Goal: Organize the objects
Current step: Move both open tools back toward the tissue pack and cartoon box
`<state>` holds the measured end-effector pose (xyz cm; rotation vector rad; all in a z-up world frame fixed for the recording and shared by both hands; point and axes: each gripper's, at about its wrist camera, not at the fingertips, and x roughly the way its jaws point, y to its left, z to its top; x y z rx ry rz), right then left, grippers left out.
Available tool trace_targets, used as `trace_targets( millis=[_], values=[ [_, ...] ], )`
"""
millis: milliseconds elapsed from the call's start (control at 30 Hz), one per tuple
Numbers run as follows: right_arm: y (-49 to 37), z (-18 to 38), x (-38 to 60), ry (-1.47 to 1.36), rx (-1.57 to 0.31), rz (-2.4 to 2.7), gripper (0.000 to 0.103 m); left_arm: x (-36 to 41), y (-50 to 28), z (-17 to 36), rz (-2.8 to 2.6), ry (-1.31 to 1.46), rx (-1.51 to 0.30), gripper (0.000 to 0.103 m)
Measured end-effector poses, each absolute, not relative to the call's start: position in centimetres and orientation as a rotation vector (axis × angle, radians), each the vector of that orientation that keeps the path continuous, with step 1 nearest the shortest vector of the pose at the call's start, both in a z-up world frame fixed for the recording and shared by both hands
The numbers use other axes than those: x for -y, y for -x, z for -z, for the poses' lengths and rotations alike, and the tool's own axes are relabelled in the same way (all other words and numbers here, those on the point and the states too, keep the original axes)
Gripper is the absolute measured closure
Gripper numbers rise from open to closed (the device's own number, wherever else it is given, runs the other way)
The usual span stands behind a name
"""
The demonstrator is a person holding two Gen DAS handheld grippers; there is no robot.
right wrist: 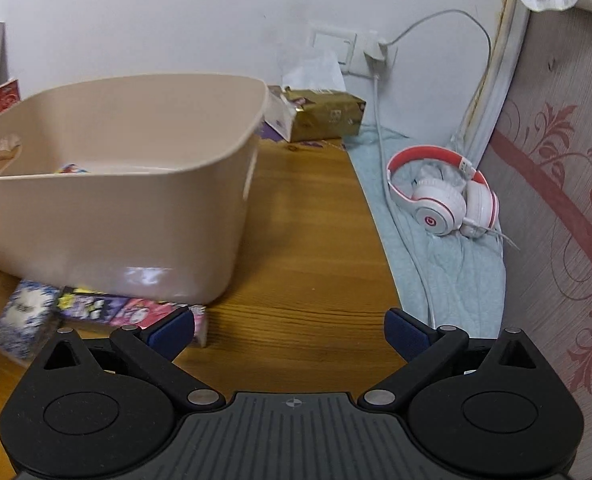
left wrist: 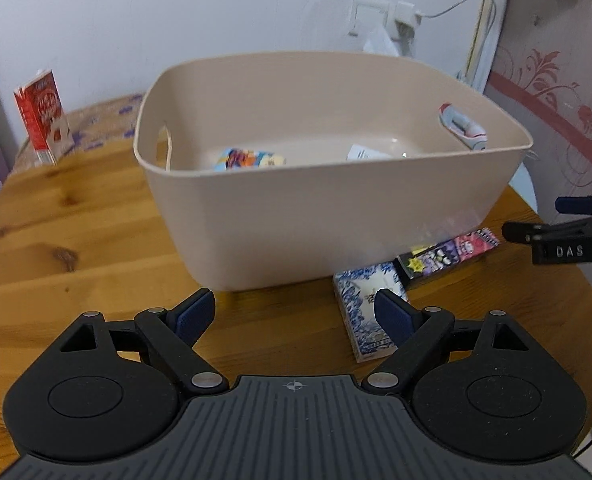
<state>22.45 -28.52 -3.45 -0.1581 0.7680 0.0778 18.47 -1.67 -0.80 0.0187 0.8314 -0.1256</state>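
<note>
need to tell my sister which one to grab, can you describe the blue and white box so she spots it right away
Find the big beige tub on the wooden table. Two small boxes lie flat on the table along its near wall. Take the blue and white box with the porcelain-style floral print; the purple and pink cartoon box next to it is dark and colourful.

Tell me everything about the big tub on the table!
The tub is a big beige bin that looks like smooth plastic, with rounded corners, a rolled rim and a cut-out handle slot at each end. It stands upright and open-topped on the wooden table. Inside lie a colourful packet and something white. A blue-and-white box and a purple-and-pink box lie on the table against its near base.
</note>
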Motion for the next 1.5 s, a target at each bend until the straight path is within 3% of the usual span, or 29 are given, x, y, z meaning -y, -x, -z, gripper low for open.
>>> trace_targets(
  millis=[367, 933, 1500],
  values=[
    [-24.2, 5.6, 29.3, 0.169, -0.811, -0.134, 0.0, 2.1, -19.0, 1.8, 0.126, -0.047, -0.851, 0.015],
    [-18.5, 4.9, 26.4, 0.24, -0.858, -0.305, 0.0, 0.9, -17.5, 1.8, 0.124, 0.038, -0.845, 0.015],
    [-19.3, 4.2, 25.5, 0.2, -0.817, -0.383, 0.0, 4.2, -19.7, 3.7, 0.115, 0.053, -0.873, 0.013]
  ],
)
